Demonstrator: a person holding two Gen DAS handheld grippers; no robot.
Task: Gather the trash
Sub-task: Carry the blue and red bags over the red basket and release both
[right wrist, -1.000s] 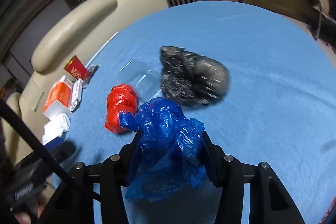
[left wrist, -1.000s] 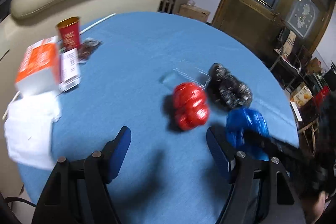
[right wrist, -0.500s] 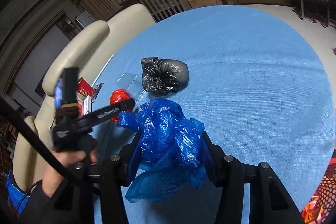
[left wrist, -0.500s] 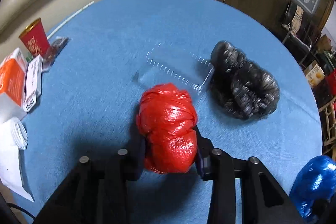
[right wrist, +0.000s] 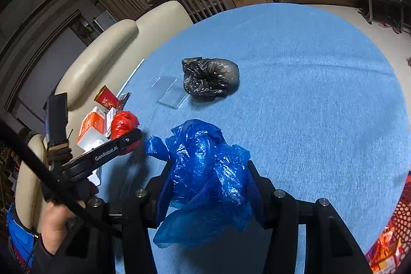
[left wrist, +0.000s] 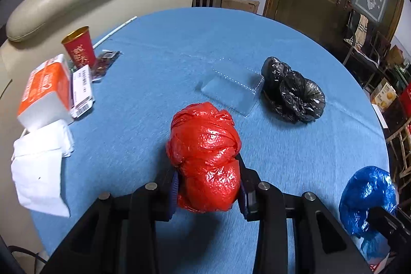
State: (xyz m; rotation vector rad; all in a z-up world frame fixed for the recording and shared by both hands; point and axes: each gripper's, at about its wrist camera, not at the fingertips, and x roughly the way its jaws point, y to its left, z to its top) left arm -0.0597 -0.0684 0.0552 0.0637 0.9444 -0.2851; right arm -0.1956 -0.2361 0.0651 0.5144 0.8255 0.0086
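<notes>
Your left gripper [left wrist: 206,193] hides the lower sides of the crumpled red plastic bag [left wrist: 204,158] behind its fingers [left wrist: 174,188], so you cannot see where the pads meet the plastic. In your right wrist view that red bag [right wrist: 123,123] is half covered by the left gripper's arm, and the person's hand [right wrist: 55,222] holding it is cut off at the frame edge. The flat clear plastic lid [left wrist: 231,87] is hard to make out against the cloth.

The red bag is a tight, knotted, glossy ball with wrinkled folds. It sits between your left fingers, which are clamped on its lower half, above the round bench covered in blue cloth [left wrist: 167,63]. The loose, crinkled blue plastic bag [right wrist: 205,176] bulges up and hangs down between your right gripper's [right wrist: 206,186] fingers [right wrist: 254,186], which are closed on it.

The crumpled black plastic bag [left wrist: 291,90] lies on the bench, touching the clear lid's far right edge, well ahead of both grippers. At the bench's left edge stand a red paper cup with a gold rim [left wrist: 79,48], an orange and white carton [left wrist: 47,91] and white folded tissues [left wrist: 41,166].
</notes>
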